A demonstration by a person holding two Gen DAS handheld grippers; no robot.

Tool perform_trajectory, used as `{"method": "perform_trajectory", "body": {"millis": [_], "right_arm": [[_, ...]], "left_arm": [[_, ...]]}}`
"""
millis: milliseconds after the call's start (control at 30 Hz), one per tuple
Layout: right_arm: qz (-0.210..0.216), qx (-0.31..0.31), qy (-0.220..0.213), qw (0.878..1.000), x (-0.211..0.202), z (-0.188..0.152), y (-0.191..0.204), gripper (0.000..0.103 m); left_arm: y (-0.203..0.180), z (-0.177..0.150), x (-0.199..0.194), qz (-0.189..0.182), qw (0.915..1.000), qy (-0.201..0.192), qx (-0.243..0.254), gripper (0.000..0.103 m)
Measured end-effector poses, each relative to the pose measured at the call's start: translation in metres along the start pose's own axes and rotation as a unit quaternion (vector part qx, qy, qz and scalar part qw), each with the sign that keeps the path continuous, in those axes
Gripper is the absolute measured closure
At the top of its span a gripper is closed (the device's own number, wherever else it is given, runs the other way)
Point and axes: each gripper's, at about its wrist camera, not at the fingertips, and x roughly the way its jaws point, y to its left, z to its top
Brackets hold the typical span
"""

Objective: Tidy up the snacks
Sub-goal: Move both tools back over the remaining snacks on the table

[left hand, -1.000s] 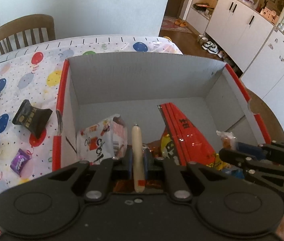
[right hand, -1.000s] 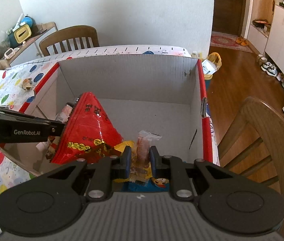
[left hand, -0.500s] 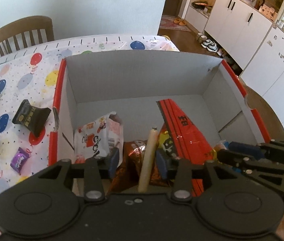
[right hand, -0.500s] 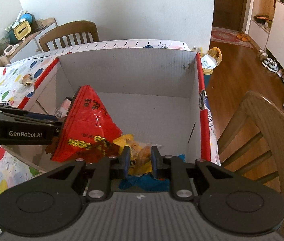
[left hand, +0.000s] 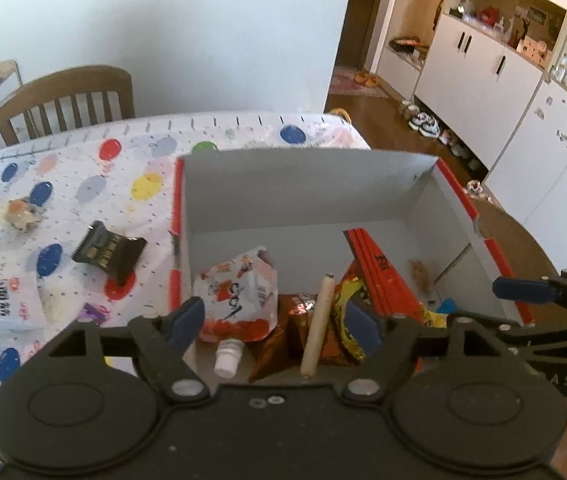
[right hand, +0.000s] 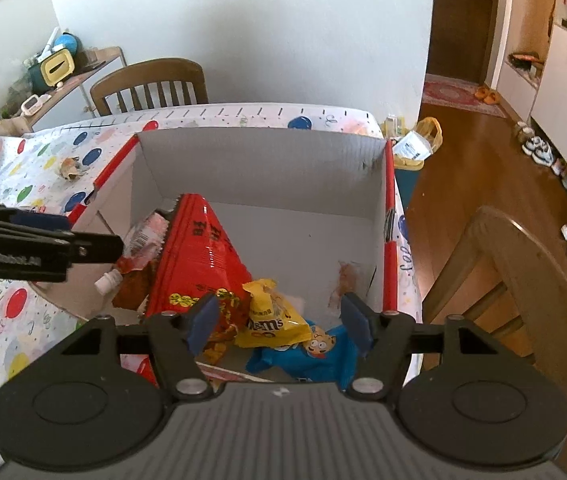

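Note:
A white cardboard box (left hand: 303, 188) with red edges holds several snacks: a red bag (left hand: 379, 268), a white-and-red pouch (left hand: 239, 296) and a pale sausage stick (left hand: 319, 324). Above the box's near edge, the jaws of my left gripper (left hand: 275, 324) are opening; the stick lies loose in the box, clear of both pads. In the right wrist view the jaws of my right gripper (right hand: 279, 322) are opening over a yellow M&M's bag (right hand: 271, 312) and a blue bag (right hand: 311, 352), gripping nothing. A small clear-wrapped snack (right hand: 347, 276) lies by the box's right wall (right hand: 381, 216).
Left of the box, on the balloon-print tablecloth (left hand: 83, 184), lie a black wrapped snack (left hand: 107, 246), a small wrapped candy (left hand: 23, 214) and a white packet (left hand: 3, 308). A wooden chair (right hand: 523, 280) stands close on the right, another chair (left hand: 67, 100) at the far side.
Both grippers went from shut to open and rose a little. The left let go of the sausage stick, the right let go of the small clear-wrapped snack; both now lie in the box.

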Motion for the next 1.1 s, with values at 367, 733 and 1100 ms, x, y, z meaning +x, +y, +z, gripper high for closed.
{"method": "perform_trajectory", "body": {"millis": [367,733,1100], "right_arm": [[0.029,-0.016,-0.034,0.999,-0.025,0.007,0.041,0.018],[0.049,-0.027,-0.059,0.997,-0.031,0.014,0.109,0.018],[0.057,-0.040,-0.075,0.995,-0.017,0.025,0.194,0.017]], "left_arm": [[0.030,-0.013,-0.048,0.004,0.9991,-0.043,-0.006,0.016],[0.093,-0.029,-0.089,0.026,0.9966,-0.078,-0.002,0.003],[0.162,-0.039,-0.113,0.030,0.9942,-0.101,0.019,0.000]]}}
